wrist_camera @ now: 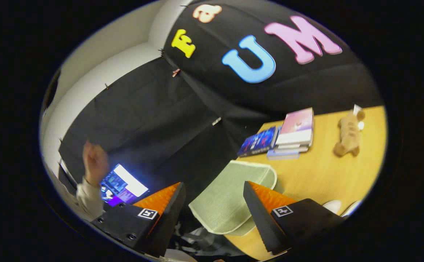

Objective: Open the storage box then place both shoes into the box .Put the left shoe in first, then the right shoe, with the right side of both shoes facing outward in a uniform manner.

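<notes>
**Tongs up and tilted, nothing gripped, box not opened yet**

Booth: black cloth wall behind, wooden table [328,171] running off to my right. View is tilted hard, so I judge I am holding the gripper [214,203] raised and rolled, off the work rather than lined up on anything.

Far left, a person's hand [95,162] with a pale sleeve is lifted beside a lit screen [123,185], probably working the recording, clear of the table.

Centre: my fingers are spread wide apart, released, nothing between them. Just ahead, showing through the gap, lies a pale green mat [230,196], overhanging the table's near edge.

Right of that, a stack of books [290,136] and a plush bear [348,134] sit back near the wall, likely clutter kept out of the working area.

Beyond my right finger, white rounded shapes [337,205] at the table edge may be the shoes; too cropped to tell. I cannot make out the storage box.
</notes>
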### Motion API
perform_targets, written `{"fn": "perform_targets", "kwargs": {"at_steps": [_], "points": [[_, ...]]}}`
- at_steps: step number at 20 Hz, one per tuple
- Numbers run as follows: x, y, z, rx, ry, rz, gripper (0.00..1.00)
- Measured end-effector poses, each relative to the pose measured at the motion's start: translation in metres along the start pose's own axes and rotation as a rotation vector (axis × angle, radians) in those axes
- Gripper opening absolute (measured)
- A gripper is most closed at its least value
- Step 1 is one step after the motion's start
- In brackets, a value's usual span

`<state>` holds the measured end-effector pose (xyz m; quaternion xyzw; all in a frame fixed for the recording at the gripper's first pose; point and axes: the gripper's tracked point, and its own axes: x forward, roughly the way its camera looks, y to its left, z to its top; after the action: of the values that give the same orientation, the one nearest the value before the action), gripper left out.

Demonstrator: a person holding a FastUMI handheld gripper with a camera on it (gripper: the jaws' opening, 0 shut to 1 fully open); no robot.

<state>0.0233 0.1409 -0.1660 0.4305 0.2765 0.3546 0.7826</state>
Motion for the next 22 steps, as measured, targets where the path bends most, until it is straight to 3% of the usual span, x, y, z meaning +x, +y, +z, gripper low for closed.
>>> {"fn": "perform_targets", "kwargs": {"at_steps": [9,16,22], "points": [[0.035,-0.083,-0.076,0.479,0.192,0.118,0.98],[0.064,-0.1,-0.111,0.609,0.243,0.187,0.98],[0.07,-0.096,-0.102,0.743,0.186,0.352,0.95]]}}
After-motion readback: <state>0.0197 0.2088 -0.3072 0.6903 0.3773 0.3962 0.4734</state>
